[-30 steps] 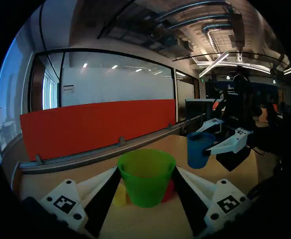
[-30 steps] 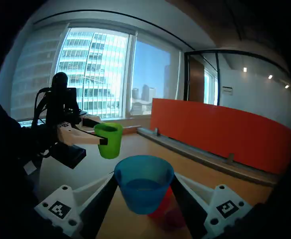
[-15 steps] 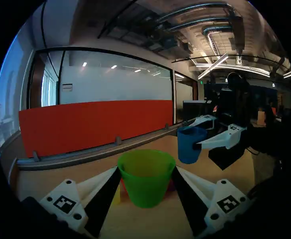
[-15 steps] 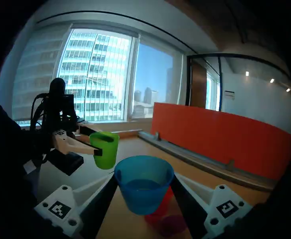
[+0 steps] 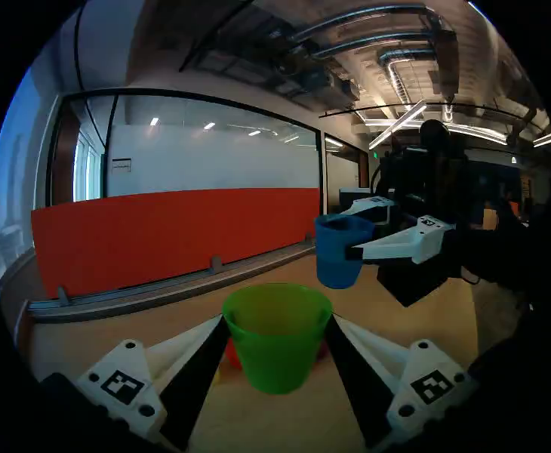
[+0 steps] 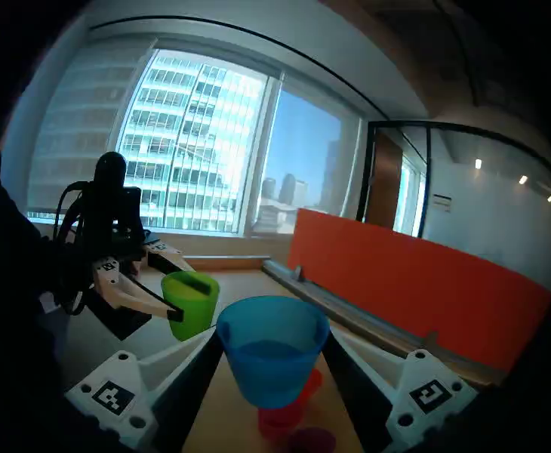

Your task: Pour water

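My left gripper [image 5: 277, 355] is shut on a green cup [image 5: 277, 336], held upright above the wooden table [image 5: 396, 313]. In the right gripper view the same green cup [image 6: 190, 302] hangs at the left, lower than the blue one. My right gripper [image 6: 272, 370] is shut on a blue cup [image 6: 272, 351] that holds water. In the left gripper view that blue cup [image 5: 341, 251] floats up and to the right of the green cup, apart from it, carried by the right gripper [image 5: 366, 243].
A red cup [image 6: 284, 411] and a purple cup [image 6: 311, 440] stand on the table below the blue cup. An orange partition [image 5: 170, 230] on a metal rail [image 5: 200, 275] borders the table's far side. Large windows [image 6: 192, 151] lie beyond.
The right gripper has lifted the blue cup higher and brought it closer to the green cup. The green cup stays gripped and upright.
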Action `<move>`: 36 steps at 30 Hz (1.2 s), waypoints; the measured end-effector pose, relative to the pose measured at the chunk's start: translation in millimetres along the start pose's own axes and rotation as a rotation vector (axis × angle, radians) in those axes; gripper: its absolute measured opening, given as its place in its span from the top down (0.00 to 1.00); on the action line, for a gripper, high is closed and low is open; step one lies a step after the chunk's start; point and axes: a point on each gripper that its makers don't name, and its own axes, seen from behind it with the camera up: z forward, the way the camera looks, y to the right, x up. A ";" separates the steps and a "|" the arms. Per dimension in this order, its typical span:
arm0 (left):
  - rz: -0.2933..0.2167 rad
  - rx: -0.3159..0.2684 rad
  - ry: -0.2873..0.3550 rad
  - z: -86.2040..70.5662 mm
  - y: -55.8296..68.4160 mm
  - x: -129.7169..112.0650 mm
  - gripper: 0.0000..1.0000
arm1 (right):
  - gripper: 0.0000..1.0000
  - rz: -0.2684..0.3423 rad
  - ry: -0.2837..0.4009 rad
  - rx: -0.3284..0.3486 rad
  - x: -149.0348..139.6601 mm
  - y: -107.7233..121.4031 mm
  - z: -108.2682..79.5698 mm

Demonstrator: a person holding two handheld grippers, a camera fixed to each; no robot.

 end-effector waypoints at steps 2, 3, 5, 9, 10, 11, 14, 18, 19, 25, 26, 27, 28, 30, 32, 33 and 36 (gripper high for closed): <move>0.001 -0.001 0.001 0.5 0.9 0.3 0.13 | 0.09 -0.023 0.002 0.003 5.3 2.3 2.0; 0.001 -0.001 0.001 0.7 1.1 0.6 0.13 | 0.10 -0.035 0.003 0.004 8.0 3.4 3.0; 0.002 0.000 0.003 1.1 0.6 1.7 0.13 | 0.10 -0.063 0.006 0.004 14.4 6.2 5.7; 0.002 0.003 0.005 1.3 0.9 1.3 0.13 | 0.09 -0.121 0.011 0.007 26.6 11.3 11.3; 0.001 0.003 0.005 1.6 0.9 1.1 0.13 | 0.10 -0.134 0.012 0.007 29.3 12.4 12.8; 0.001 0.003 0.005 2.0 0.8 0.8 0.13 | 0.09 -0.149 0.012 0.008 32.3 13.7 14.5; 0.000 0.004 0.002 3.0 0.0 -0.1 0.13 | 0.10 -0.191 0.014 0.013 40.8 16.0 19.3; 0.001 0.007 -0.001 3.8 -1.8 -1.2 0.13 | 0.10 -0.245 0.020 0.019 52.7 18.4 24.4; 0.000 0.007 -0.001 4.0 -2.1 -1.3 0.13 | 0.10 -0.258 0.021 0.020 55.3 18.9 25.4; -0.002 0.008 -0.001 5.1 -3.3 -1.4 0.13 | 0.10 -0.341 0.024 0.025 70.9 22.9 33.5; -0.002 0.009 -0.001 5.2 -3.4 -1.5 0.13 | 0.10 -0.356 0.025 0.026 73.7 23.3 35.2; -0.001 0.009 -0.001 5.3 -3.5 -1.5 0.13 | 0.10 -0.368 0.026 0.027 76.1 23.5 36.8; 0.000 0.008 -0.001 5.4 -3.5 -1.6 0.13 | 0.10 -0.377 0.028 0.028 78.4 23.7 38.4; 0.001 0.007 -0.002 5.7 -3.5 -1.7 0.13 | 0.10 -0.398 0.031 0.031 83.4 24.1 41.7; 0.001 0.005 -0.003 6.1 -3.3 -1.7 0.13 | 0.10 -0.420 0.034 0.032 87.8 25.3 45.0; 0.002 0.005 -0.003 6.3 -3.3 -1.5 0.13 | 0.10 -0.430 0.035 0.032 89.7 25.8 46.5; 0.004 0.006 -0.002 6.4 -3.5 -0.1 0.13 | 0.10 -0.464 0.037 0.032 94.5 26.5 50.4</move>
